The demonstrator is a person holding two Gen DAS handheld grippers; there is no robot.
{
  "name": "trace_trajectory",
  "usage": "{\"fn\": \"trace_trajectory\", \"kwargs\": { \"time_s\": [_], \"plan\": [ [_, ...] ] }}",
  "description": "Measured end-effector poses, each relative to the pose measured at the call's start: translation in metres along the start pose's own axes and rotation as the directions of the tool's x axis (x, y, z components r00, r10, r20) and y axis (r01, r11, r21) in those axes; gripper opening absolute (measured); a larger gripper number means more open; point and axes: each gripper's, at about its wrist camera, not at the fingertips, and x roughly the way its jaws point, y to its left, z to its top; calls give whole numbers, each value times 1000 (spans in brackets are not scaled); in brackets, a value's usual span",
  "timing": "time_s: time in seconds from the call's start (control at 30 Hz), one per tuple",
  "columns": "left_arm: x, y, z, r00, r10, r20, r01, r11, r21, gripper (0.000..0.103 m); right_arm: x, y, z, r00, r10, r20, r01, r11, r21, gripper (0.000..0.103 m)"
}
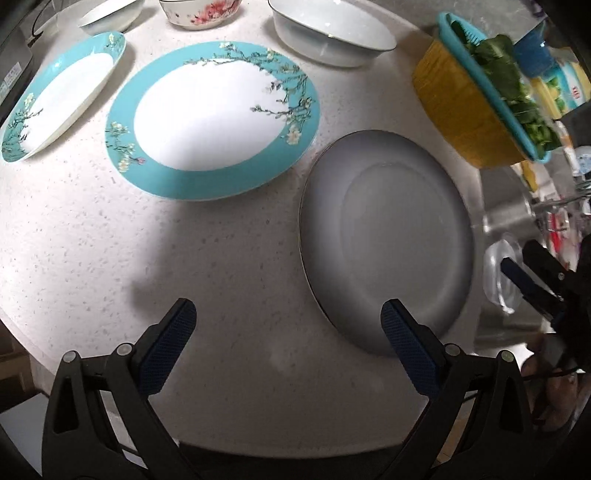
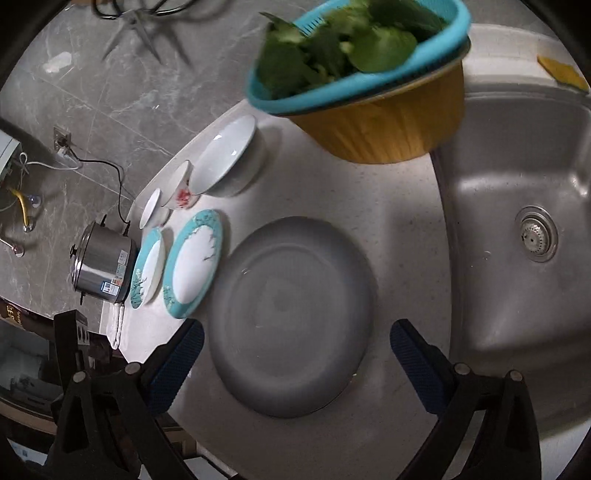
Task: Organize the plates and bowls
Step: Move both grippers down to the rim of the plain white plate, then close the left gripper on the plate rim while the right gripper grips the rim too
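Observation:
A plain grey-white plate (image 1: 388, 240) (image 2: 291, 314) lies on the speckled counter (image 1: 221, 258) near the sink. A large teal-rimmed floral plate (image 1: 210, 118) (image 2: 194, 264) and a smaller teal-rimmed plate (image 1: 59, 96) (image 2: 147, 267) lie to its left. Behind stand a large white bowl (image 1: 332, 33) (image 2: 225, 162), a red-flowered bowl (image 1: 201, 13) (image 2: 181, 188) and a small white dish (image 1: 110, 14) (image 2: 151, 208). My left gripper (image 1: 288, 347) is open and empty above the counter, left of the grey plate. My right gripper (image 2: 295, 350) is open and empty, hovering over the grey plate; it also shows at the right edge of the left wrist view (image 1: 532, 273).
A yellow basin with a teal colander of greens (image 1: 480, 96) (image 2: 365, 74) stands at the back by the steel sink (image 2: 517, 229). A steel pot (image 2: 103, 266) stands at the counter's far left end. The counter's front edge is near the grippers.

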Motion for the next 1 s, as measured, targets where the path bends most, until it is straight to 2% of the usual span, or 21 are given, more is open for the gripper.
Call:
{"fn": "trace_trajectory", "kwargs": {
  "time_s": [0.1,0.17,0.27,0.33,0.47,0.5,0.6,0.73,0.87,1.0],
  "plan": [
    [8,-3,6,1000,14,24,-14,1000,16,95,8,-9,4,999,44,-22,-44,999,-11,102],
    [17,-4,12,999,-18,34,17,1000,25,78,12,-14,8,997,76,-31,-76,997,-18,97],
    [29,-5,19,998,-55,28,54,998,37,64,18,-26,15,992,116,-58,-117,993,-10,89],
    [38,-7,24,998,-62,8,61,997,41,62,26,-34,18,984,154,-91,-152,988,19,85],
    [42,-6,33,996,-90,22,88,994,60,57,38,-50,21,970,206,-132,-200,978,55,76],
    [44,-5,37,996,-92,20,90,994,57,57,40,-53,22,968,214,-134,-208,976,58,71],
    [45,0,42,994,-104,24,103,993,62,57,42,-55,25,963,223,-148,-220,975,36,64],
    [47,-3,42,991,-131,13,129,988,83,43,47,-57,26,951,242,-192,-246,969,1,51],
    [49,-4,47,985,-171,0,171,982,84,37,51,-56,28,936,260,-237,-274,961,-29,49],
    [52,-2,51,981,-196,-3,196,977,80,37,55,-56,33,923,272,-273,-293,955,-41,49]
  ]
}}
